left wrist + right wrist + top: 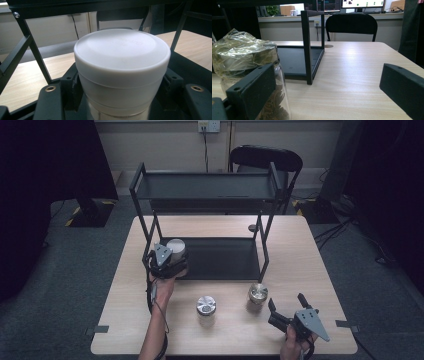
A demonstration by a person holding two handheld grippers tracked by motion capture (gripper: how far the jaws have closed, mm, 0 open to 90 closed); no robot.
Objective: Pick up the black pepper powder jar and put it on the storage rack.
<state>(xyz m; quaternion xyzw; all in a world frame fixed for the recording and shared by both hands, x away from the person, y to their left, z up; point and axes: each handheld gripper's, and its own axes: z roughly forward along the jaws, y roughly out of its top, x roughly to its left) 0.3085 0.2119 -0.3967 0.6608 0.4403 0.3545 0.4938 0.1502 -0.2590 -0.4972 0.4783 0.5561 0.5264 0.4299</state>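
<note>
The left claw (167,256) is clenched around a white-lidded jar (176,248), its two black jaws pressed against the jar's sides just under the lid. The jar sits at the left front corner of the black rack (210,195), over the edge of the rack's lower shelf (225,257); whether its base touches the shelf cannot be told. In the left gripper view the white lid (120,50) stands upright and close, with the rack's posts rising beside and behind it.

The right claw (286,307) is released, jaws spread wide and holding nothing. It rests low over the wooden surface (300,250), in front of the rack and to its right. A jar with a crinkled wrapped lid (257,295) stands on the surface just in front of the rack's right front post, near the right claw's jaws; in the right gripper view it (244,57) stands just beyond one jaw. Another jar with a shiny lid (206,309) stands in front of the rack's middle, apart from both claws.
</note>
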